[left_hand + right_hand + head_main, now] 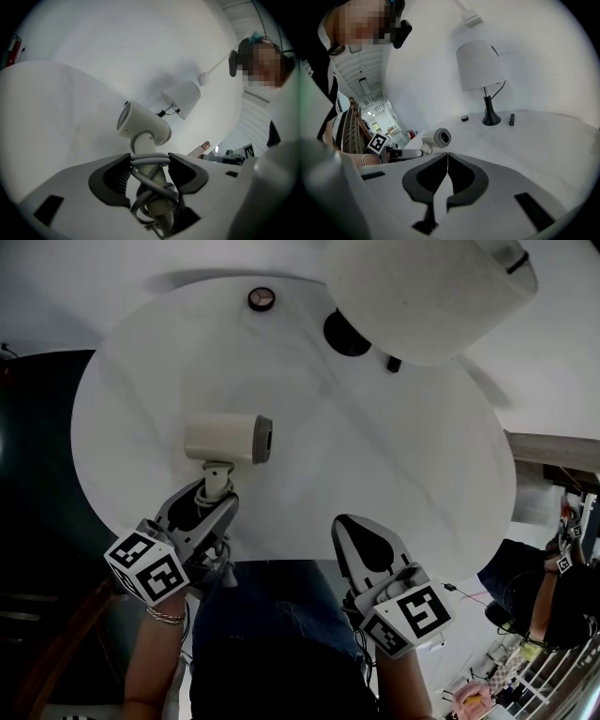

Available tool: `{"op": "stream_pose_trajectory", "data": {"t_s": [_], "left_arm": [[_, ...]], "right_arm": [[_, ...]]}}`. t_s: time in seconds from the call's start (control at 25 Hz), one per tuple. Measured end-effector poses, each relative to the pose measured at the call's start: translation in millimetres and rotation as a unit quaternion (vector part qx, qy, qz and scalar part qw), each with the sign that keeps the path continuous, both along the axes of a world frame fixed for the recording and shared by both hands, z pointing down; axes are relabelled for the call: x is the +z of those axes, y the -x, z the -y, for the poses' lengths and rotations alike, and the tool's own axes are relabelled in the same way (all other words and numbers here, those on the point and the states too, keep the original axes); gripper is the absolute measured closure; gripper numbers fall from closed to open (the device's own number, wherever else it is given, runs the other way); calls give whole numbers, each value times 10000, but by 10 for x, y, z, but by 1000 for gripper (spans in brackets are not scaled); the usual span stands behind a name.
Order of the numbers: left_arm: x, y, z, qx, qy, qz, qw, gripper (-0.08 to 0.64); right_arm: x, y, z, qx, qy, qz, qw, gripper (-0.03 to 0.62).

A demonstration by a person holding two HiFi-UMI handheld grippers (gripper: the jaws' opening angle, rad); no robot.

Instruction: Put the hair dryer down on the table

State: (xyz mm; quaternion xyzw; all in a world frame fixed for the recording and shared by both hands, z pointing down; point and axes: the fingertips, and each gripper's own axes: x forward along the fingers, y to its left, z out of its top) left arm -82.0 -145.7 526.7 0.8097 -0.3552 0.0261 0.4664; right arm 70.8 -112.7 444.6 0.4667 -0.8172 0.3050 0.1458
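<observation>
In the head view the left gripper (208,501) at lower left grips the handle of a hair dryer (225,439), whose body lies over the near left part of a round white table (375,474) with its nozzle pointing right; I cannot tell whether it touches the top. The right gripper (354,526) hangs at the table's near edge, well apart from the dryer. A lamp (422,287) stands at the far side, with a small round disc (262,299) to its left and a small black piece (394,364) by its base. In the left gripper view the left gripper (149,164) has its jaws closed on the dryer's (143,126) handle and the grey cord (152,183) wound around it. In the right gripper view the right gripper (447,157) has its jaws pressed together with nothing between them; beyond them the dryer (437,137) sits at the table's (543,145) left side, the lamp (480,65) farther back.
</observation>
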Motion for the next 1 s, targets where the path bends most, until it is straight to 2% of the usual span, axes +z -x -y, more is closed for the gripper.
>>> {"op": "stream_pose_trajectory", "data": {"t_s": [0.08, 0.24, 0.36, 0.56, 0.76, 0.92, 1.0], "left_arm": [[24, -10, 7, -20, 42, -18, 10000, 298], [47, -32, 1, 51, -3, -65, 10000, 298], [62, -58, -4, -10, 115, -90, 9999, 298], [104, -74, 1, 22, 92, -54, 9999, 298], [127, -76, 2, -72, 215, -62, 9997, 298], [159, -79, -7, -124, 262, -63, 9996, 298], [174, -71, -17, -153, 279, -71, 9995, 298]], "right_arm": [[-18, 32, 30, 25, -49, 120, 9999, 574], [71, -5, -44, -59, 99, -78, 9999, 572], [40, 40, -28, -59, 38, 121, 9999, 574], [94, 20, -51, -98, 75, 63, 9999, 573], [45, 78, -11, -87, 20, 296, 9995, 574], [153, 15, -75, -220, 154, -24, 9996, 573], [145, 27, -55, -202, 116, 37, 9997, 572]]}}
